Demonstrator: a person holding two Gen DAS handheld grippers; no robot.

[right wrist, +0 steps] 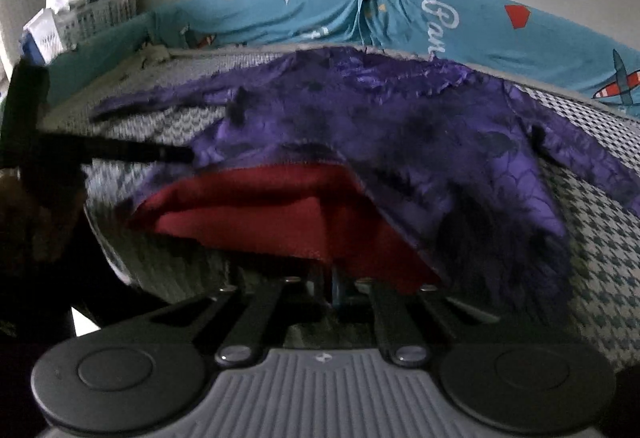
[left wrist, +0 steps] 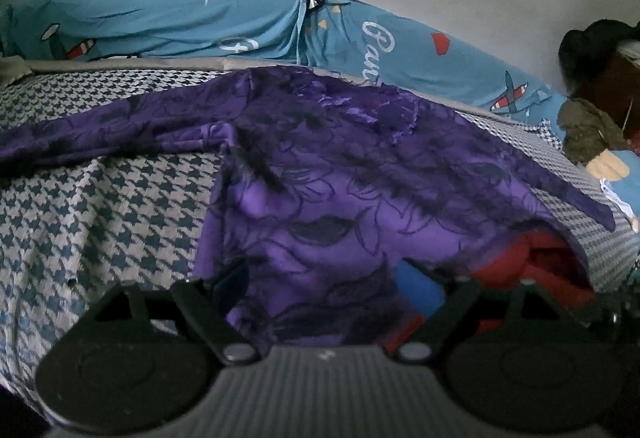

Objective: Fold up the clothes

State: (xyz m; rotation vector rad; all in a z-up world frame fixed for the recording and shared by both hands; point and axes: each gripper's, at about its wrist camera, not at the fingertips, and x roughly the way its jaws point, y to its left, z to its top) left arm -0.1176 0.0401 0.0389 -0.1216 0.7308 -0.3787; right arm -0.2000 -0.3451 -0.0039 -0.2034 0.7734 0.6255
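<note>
A purple patterned garment (left wrist: 320, 166) is spread over a houndstooth-covered bed (left wrist: 100, 206), with a red garment (right wrist: 256, 206) lying partly beneath its lifted hem. The left gripper (left wrist: 324, 278) is held over the purple hem with its fingers (left wrist: 420, 282) wide apart. The right gripper (right wrist: 334, 278) is closed, its fingers brought together on the red garment's near edge.
</note>
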